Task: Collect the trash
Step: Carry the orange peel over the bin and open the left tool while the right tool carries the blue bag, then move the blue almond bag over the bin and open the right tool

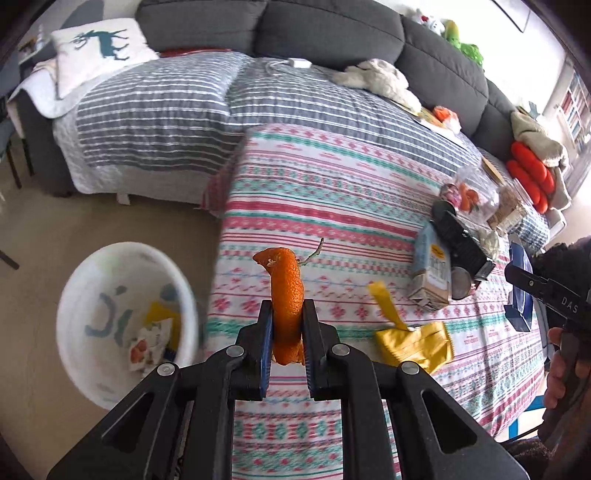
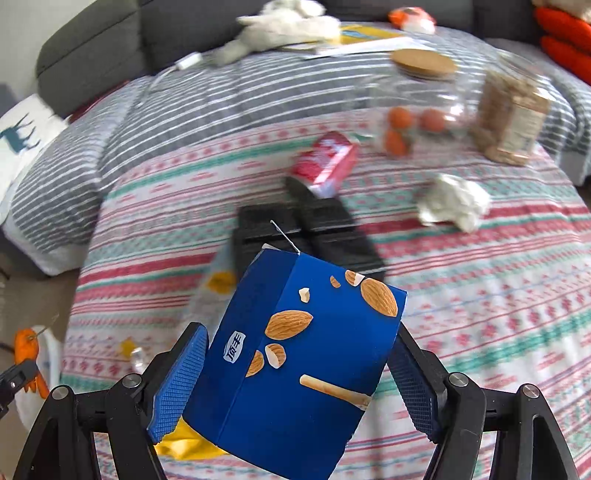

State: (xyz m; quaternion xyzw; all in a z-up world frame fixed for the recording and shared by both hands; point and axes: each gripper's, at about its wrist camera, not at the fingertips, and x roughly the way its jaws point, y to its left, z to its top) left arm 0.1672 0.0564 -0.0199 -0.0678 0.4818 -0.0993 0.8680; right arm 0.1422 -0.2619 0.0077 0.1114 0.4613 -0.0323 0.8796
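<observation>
Pinching a curl of orange peel [image 1: 287, 306] edge-on between its blue pads, the left hand-held gripper [image 1: 288, 332] has its jaws almost fully together, which suits something so thin and limp: a wider hold would let it slip out. The peel stands up out of the jaws, lifted clear of the patterned cloth [image 1: 332, 184] that covers the bench, and the white bin [image 1: 122, 321] on the floor just to the left already holds a few wrappers, so this piece looks bound for it. The right hand-held gripper [image 2: 295, 373] is clamped on a blue almond-snack box [image 2: 295, 362], jaws spread wide because the carton is broad; it sits tilted between the pads, held by its side walls, and appears to be off the cloth. In the left wrist view that box [image 1: 519, 288] shows at the far right beside the person's hand [image 1: 561, 369]. Carrying one item in each gripper probably saves a trip to the bin. More likely trash waits on the cloth: a yellow wrapper [image 1: 413, 339] near the front edge, a pale drink carton [image 1: 432, 273], a red carton [image 2: 325, 162] and a crumpled white tissue [image 2: 454, 203]. The jar with a cork lid [image 2: 424, 62] and the small oranges [image 2: 402, 125] by it look like keepers, set back toward the sofa [image 1: 332, 29].
</observation>
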